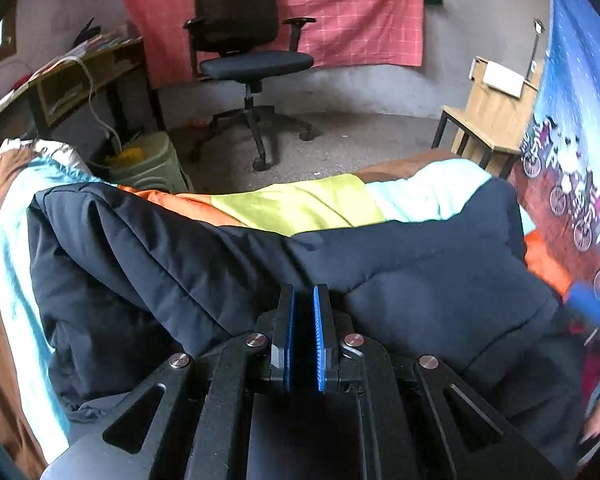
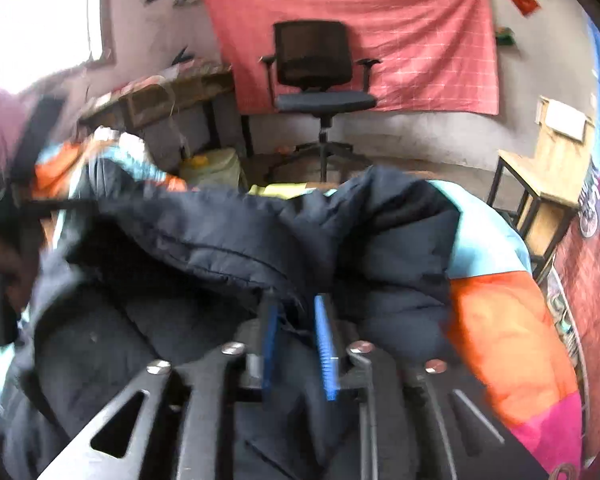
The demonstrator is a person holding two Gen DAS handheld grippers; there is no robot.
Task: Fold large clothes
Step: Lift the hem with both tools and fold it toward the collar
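left wrist view: left tool (image 1: 303,330) has its 2 blue pads pressed almost together, nothing between them; dark puffy jacket (image 1: 228,272) lies across the striped blanket (image 1: 300,204) on the bed, office chair (image 1: 252,60) behind | right wrist view: right tool (image 2: 298,344) pads spread a bit, jacket cloth between them, not pinched; picture blurry
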